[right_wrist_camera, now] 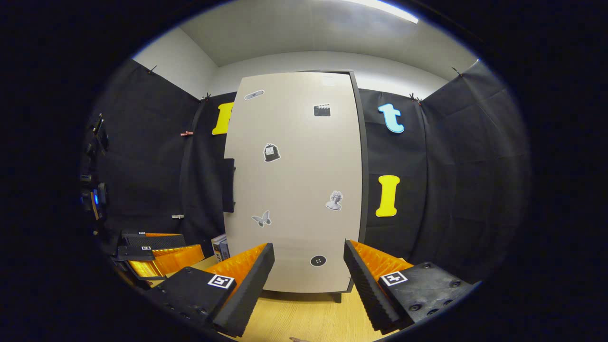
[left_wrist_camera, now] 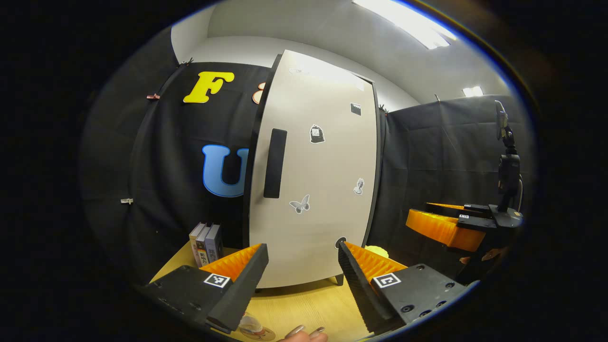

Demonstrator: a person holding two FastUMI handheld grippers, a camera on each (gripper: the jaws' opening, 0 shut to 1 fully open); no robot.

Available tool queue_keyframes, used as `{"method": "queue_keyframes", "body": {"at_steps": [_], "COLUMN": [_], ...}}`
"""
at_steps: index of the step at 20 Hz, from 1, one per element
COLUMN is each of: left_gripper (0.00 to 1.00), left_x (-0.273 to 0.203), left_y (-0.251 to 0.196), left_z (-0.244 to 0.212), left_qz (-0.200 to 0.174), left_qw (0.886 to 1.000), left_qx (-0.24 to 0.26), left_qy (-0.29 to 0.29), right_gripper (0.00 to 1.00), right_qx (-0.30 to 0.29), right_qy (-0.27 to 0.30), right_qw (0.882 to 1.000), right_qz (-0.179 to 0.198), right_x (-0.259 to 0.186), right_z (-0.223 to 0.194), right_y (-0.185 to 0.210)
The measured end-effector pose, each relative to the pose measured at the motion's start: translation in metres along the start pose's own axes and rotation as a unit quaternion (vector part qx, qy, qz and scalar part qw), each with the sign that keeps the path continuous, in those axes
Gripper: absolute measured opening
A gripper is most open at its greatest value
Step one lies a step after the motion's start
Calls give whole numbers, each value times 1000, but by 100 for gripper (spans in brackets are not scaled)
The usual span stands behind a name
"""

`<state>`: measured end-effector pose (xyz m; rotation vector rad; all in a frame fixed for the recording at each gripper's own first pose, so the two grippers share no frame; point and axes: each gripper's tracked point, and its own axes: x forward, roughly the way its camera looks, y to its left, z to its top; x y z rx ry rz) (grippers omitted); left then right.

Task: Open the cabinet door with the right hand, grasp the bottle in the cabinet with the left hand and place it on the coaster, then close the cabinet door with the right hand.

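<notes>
Left of the cabinet (left_wrist_camera: 313, 190), down on the desk (left_wrist_camera: 304, 308), a few books (left_wrist_camera: 206, 244) are standing upright against the booth wall. My left gripper (left_wrist_camera: 303, 280) is released, jaws spread wide with nothing between them, aimed at the lower part of the cabinet door (left_wrist_camera: 327, 223). That door looks shut, pale front with little stickers on it and a dark vertical handle (left_wrist_camera: 275, 163) near its left edge. Right below my left gripper, at the near edge of the desk, I can just see what looks like the coaster (left_wrist_camera: 254, 330), with fingertips (left_wrist_camera: 304, 332) beside it. Can't see the bottle since the door hides the inside. Right of the cabinet base there's something small and pale yellow (left_wrist_camera: 377, 250), can't tell what. Further right of the cabinet my right gripper (right_wrist_camera: 308, 280) is held up, also released, jaws apart and empty, facing the door front.
</notes>
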<state>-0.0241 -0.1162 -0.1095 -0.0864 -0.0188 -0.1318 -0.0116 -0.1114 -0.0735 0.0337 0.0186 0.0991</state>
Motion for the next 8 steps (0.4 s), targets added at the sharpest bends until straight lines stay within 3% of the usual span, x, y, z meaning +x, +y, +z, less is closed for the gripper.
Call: {"method": "queue_keyframes", "body": {"at_steps": [4,8], "left_gripper": [94,94], "left_x": [0,0], "left_y": [-4,-2], "left_z": [-2,-7], "left_qz": [-5,-5], "left_qw": [1000,1000], "left_qx": [2,5], "left_qy": [5,13], "right_gripper": [96,96], "right_qx": [24,3], "right_qy": [6,3], "right_qw": [1000,1000], "right_qz": [2,-1], "right_x": [-2,-2], "right_z": [1,2], "right_y": [5,1]}}
